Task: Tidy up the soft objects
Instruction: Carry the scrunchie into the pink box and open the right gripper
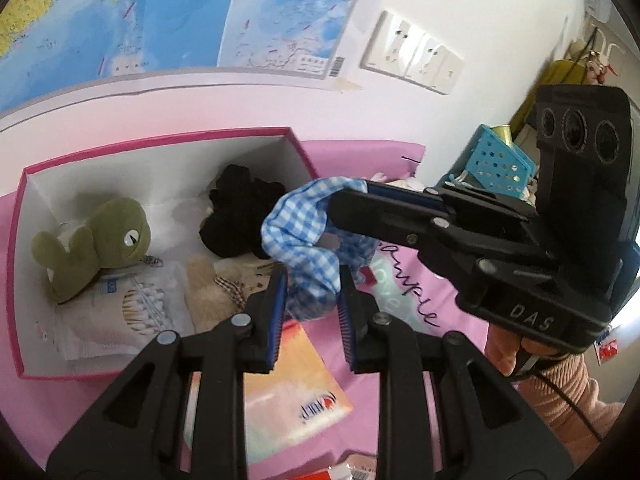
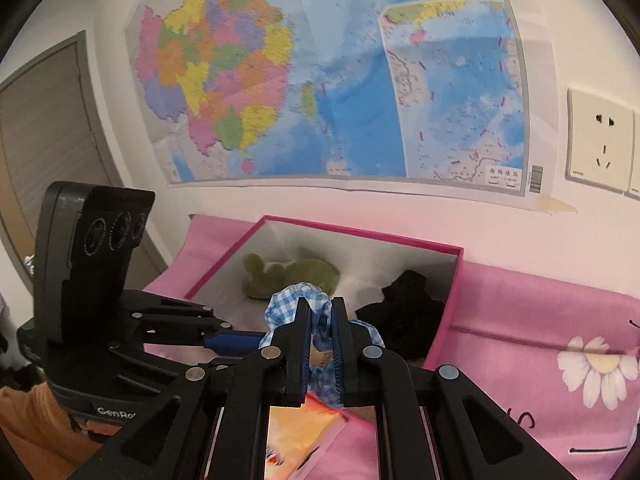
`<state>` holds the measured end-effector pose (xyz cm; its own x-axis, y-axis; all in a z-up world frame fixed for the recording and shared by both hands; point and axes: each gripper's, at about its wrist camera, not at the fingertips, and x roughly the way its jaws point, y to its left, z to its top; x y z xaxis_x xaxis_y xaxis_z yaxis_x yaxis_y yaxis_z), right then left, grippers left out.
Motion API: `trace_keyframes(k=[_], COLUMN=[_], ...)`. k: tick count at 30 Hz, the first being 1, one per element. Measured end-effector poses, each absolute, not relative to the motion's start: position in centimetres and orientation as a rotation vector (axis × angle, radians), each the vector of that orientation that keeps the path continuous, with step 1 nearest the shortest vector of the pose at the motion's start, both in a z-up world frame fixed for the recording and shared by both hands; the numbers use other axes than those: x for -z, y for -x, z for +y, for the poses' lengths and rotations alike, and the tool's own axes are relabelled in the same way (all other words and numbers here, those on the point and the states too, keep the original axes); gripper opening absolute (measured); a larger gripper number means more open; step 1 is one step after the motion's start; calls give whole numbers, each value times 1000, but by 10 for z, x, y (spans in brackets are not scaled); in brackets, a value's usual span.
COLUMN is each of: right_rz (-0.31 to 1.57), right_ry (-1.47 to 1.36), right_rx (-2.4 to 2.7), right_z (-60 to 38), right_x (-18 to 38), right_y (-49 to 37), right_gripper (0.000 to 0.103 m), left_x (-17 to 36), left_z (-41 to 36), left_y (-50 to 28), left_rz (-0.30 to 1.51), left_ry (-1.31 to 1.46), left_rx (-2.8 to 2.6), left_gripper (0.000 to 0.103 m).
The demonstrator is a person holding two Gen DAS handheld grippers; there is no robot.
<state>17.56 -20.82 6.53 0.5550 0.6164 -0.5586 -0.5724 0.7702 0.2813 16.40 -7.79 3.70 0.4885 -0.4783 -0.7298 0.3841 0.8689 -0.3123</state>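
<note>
A blue-and-white checked cloth item (image 1: 304,236) hangs above the box's near right corner. My right gripper (image 2: 321,320), also in the left wrist view (image 1: 352,196), is shut on it. My left gripper (image 1: 313,280) is open with its jaws on either side of the cloth's lower part; it also shows in the right wrist view (image 2: 236,340). The pink-rimmed white box (image 1: 160,140) holds a green plush frog (image 1: 96,240) and a black fuzzy item (image 1: 240,216). In the right wrist view the box (image 2: 360,234), frog (image 2: 296,272) and black item (image 2: 408,304) lie beyond the cloth (image 2: 288,304).
The box also holds a cotton swab pack (image 1: 136,304) and a beige plush (image 1: 208,292). An orange tissue pack (image 1: 292,384) lies on the pink sheet (image 1: 404,312). A blue basket (image 1: 496,160) stands at the right. A wall map (image 2: 320,80) and sockets (image 1: 416,56) are behind.
</note>
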Motion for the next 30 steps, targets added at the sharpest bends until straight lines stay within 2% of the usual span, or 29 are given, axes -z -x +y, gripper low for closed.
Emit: trace_keyframes(k=[7,11,24,28,30], right_rz=[744,777,727,734,748], right_ry=[-52,-21,-30,-90,-104], right_rx=[-634,-538,-575,-685,-742], right_z=[-207,-208,-222,-227,-226], right_x=[-44,-35,-41,-44,-42], right_y=[-199,-207,-147,-118,-105], right_gripper=[12,27,30,33,34], left_x=[-22,-16,-42,-45,-41], left_z=[-82,-80,-54,-47,-44], left_y=[-179,-182,-111,-77,-60], left_rz=[972,990,837,808,811], left_ry=[94,80,8,-2,-8], left_rx=[470,439,479,517,537], left_gripper=[27,31,31,39,39])
